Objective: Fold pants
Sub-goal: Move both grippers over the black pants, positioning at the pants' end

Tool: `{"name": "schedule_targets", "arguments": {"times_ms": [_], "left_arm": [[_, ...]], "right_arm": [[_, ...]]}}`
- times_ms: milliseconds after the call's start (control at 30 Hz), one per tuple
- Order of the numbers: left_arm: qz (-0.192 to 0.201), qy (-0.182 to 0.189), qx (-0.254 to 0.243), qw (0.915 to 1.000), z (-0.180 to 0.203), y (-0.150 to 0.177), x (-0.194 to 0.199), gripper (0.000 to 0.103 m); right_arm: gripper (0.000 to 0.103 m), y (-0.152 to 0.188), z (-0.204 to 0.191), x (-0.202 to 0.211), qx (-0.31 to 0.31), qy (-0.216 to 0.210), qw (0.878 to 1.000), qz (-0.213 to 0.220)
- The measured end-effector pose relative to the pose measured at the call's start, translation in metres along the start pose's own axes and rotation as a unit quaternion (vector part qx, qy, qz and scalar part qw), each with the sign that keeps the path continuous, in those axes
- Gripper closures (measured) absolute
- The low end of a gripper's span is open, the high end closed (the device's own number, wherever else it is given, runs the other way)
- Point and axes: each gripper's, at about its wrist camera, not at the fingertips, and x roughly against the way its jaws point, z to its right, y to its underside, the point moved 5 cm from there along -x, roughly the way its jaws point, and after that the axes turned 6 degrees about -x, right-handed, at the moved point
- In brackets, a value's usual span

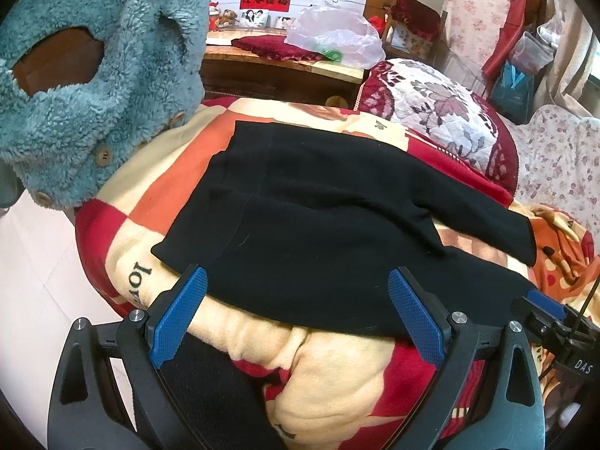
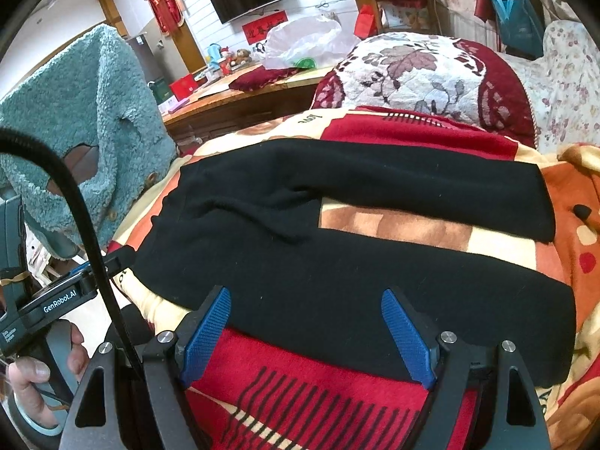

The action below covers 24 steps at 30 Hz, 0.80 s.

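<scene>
Black pants (image 1: 300, 221) lie flat on a red, cream and orange blanket (image 1: 157, 202), waistband to the left and both legs running right. In the right wrist view the pants (image 2: 337, 262) show both legs spread apart, with blanket between them. My left gripper (image 1: 296, 300) is open, its blue pads at the near edge of the pants by the waist. My right gripper (image 2: 305, 318) is open too, its blue pads at the near edge of the nearer leg. The right gripper's tip (image 1: 543, 305) shows at the right of the left wrist view. Neither gripper holds any cloth.
A teal fleece jacket (image 1: 105, 75) hangs over a chair back at the left. A floral red cushion (image 1: 442, 112) sits behind the pants. A wooden table (image 1: 277, 63) with a plastic bag (image 1: 337, 37) stands farther back. A person's hand (image 2: 41, 367) holds the left gripper's handle.
</scene>
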Motion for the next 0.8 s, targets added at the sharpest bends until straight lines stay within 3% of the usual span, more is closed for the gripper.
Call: {"name": "schedule_targets", "arguments": {"times_ms": [800], "left_arm": [[-0.03, 0.005, 0.025, 0.9992, -0.015, 0.006, -0.015, 0.005]], "right_arm": [[0.021, 0.007, 0.006, -0.01, -0.012, -0.003, 1.0, -0.021]]}}
